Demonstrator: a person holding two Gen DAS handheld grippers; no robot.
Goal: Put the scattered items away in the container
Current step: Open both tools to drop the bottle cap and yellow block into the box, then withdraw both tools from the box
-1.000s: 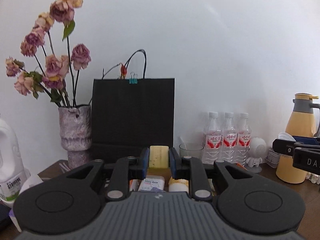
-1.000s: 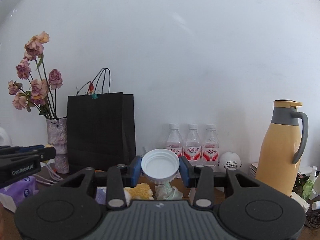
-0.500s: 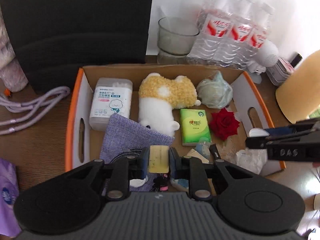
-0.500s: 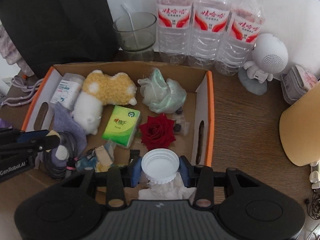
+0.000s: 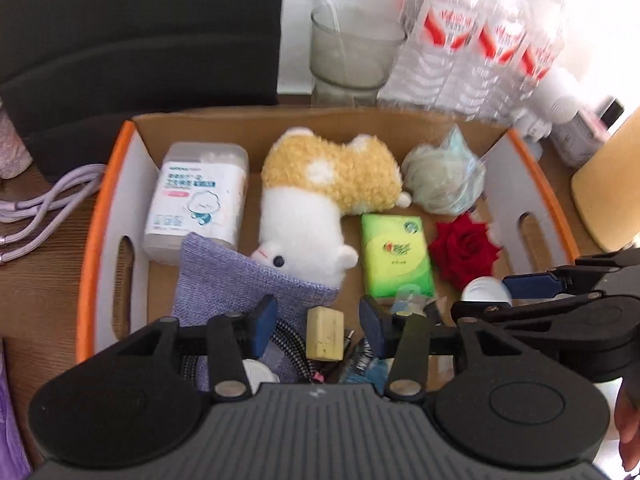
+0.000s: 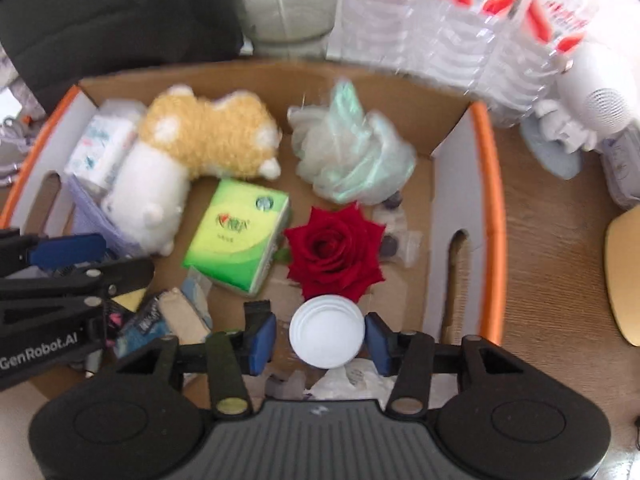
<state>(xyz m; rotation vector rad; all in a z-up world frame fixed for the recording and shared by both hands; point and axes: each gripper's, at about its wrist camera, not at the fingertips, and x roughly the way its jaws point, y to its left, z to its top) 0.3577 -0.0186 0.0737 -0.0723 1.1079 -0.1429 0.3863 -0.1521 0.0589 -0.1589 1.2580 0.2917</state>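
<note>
Both grippers point down into an orange-rimmed cardboard box (image 5: 90, 240) (image 6: 490, 200). My left gripper (image 5: 316, 326) hangs over the box's near left part with its jaws opening. A small yellow block (image 5: 325, 333) sits between the pads with a gap on each side, above a black cable and a purple pouch (image 5: 240, 280). My right gripper (image 6: 320, 338) is over the near right part, jaws also opening. A white round cap (image 6: 327, 331) lies between its pads, clear of the left pad, just in front of a red rose (image 6: 334, 250).
In the box lie a plush toy (image 5: 320, 192), a green tissue pack (image 5: 396, 260), a mesh puff (image 6: 348, 152) and a cotton swab box (image 5: 196, 196). Behind it stand a black bag (image 5: 140, 40), a glass (image 5: 352, 56) and water bottles (image 5: 472, 40). A yellow jug (image 5: 608, 184) is at the right.
Both grippers tipped from facing the wall to pointing down over the box. Since then their jaws have spread, and the yellow block and the white cap are no longer pinched.
</note>
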